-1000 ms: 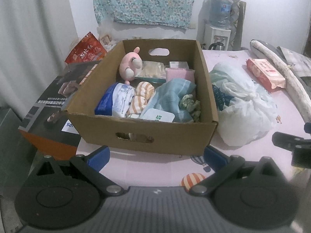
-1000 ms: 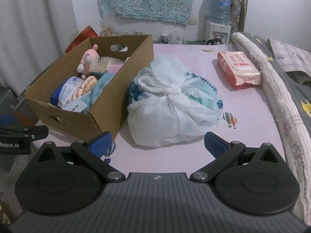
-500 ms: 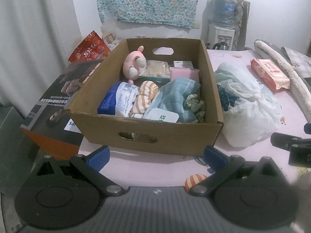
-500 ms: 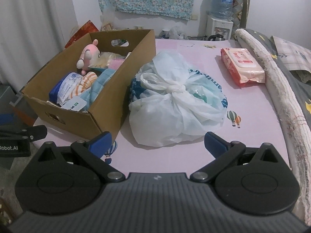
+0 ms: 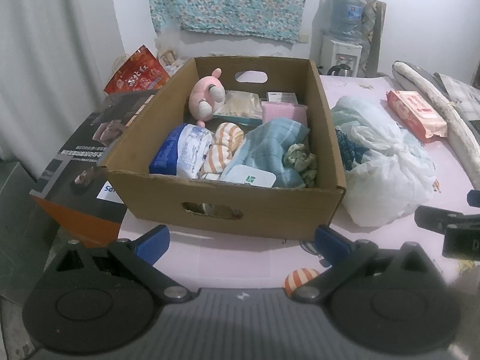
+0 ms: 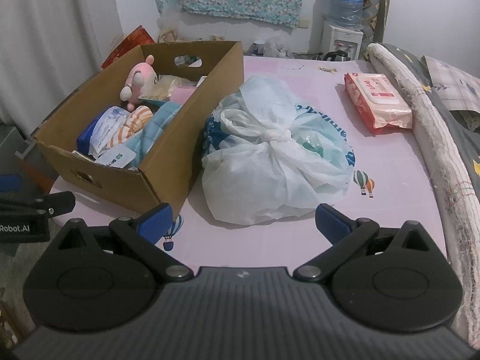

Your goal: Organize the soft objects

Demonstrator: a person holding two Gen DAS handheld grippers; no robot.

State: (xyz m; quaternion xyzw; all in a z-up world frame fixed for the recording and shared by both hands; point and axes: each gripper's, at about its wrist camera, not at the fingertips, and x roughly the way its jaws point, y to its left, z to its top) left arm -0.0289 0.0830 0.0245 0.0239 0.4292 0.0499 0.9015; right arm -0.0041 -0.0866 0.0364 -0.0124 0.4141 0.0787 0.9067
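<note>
Cardboard box point(image 5: 228, 207) is sitting at the near left corner of the pink bedsheet point(image 6: 300, 234), its left side overhanging the edge. Inside it are lying a pink plush toy point(image 5: 207, 97), a blue-and-white packet point(image 5: 180, 153), a striped orange cloth point(image 5: 223, 147), a blue towel point(image 5: 267, 150) and a crumpled green cloth point(image 5: 301, 159). A knotted white plastic bag point(image 6: 270, 165) is resting against the box's right wall. A red wipes pack point(image 6: 376, 102) is lying well apart, near the far right edge beside a rolled blanket point(image 6: 420, 114). The left gripper point(image 5: 240, 240) is hovering before the box's near wall, jaws spread wide and holding nothing. The right gripper point(image 6: 243, 222) is hovering before the bag, likewise spread wide and empty.
</note>
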